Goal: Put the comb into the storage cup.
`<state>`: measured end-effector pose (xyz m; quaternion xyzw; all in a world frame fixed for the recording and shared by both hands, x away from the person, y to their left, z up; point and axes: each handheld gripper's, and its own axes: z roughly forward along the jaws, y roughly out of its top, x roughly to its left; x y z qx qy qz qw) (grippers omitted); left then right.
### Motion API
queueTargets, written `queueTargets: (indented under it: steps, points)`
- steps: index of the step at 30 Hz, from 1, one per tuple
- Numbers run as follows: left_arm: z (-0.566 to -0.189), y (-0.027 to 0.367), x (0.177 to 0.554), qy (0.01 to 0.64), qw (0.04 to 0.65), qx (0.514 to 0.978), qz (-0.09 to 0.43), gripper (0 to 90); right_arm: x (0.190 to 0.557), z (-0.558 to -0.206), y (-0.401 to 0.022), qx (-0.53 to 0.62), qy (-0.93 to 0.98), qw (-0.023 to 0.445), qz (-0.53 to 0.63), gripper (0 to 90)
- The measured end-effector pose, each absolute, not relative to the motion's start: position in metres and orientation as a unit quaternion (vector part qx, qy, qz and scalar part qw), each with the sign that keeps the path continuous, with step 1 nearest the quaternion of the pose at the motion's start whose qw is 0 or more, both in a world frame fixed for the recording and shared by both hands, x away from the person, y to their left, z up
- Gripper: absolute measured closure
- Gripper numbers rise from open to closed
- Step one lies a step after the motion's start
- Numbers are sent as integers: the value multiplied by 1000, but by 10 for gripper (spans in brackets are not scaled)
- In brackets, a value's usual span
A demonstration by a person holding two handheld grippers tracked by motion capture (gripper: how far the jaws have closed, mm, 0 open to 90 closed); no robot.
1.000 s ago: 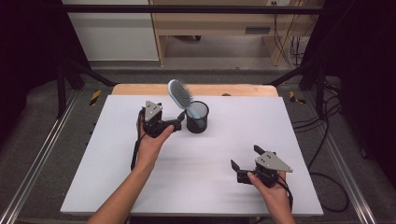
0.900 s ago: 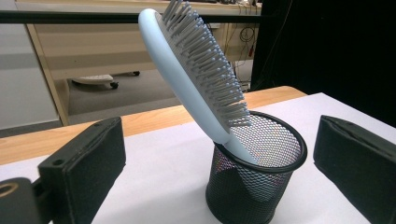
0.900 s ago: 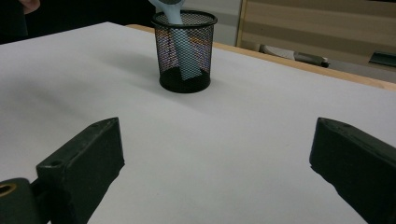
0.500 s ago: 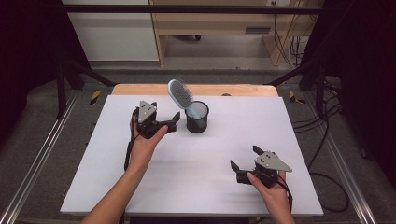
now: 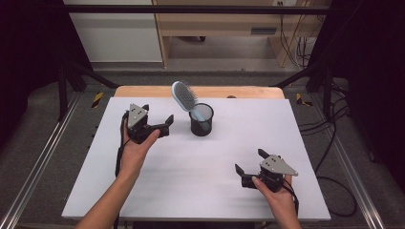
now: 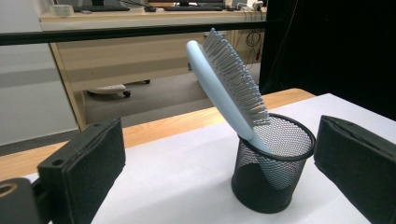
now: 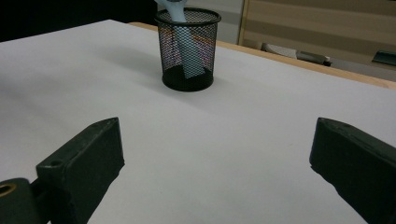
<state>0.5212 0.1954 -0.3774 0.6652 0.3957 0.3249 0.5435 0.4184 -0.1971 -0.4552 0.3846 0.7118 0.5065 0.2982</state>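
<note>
Pale blue hairbrush (image 5: 185, 96), handle down in the black mesh cup (image 5: 201, 120) near the table's far edge, leans toward my nearer left gripper (image 5: 157, 125), while my right gripper (image 5: 248, 166) sits well apart, both grippers gaping and empty.

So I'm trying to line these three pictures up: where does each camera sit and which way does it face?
High view: above the person's side, looking forward and down on the white table; forearms, left gripper and right gripper show.
Left gripper view: rides the left gripper, faces the mesh cup close by; open jaws show.
Right gripper view: rides the right gripper, low over the table, cup farther off; open jaws show.
All share the cup holding the hairbrush.
</note>
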Motion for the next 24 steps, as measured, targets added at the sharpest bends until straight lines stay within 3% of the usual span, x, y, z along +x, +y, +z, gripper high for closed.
queueTargets:
  steps: [24]
  points:
    - [-373, 259, 490, 421, 544, 642, 340, 17, 416, -453, -198, 384, 717, 300, 498, 37]
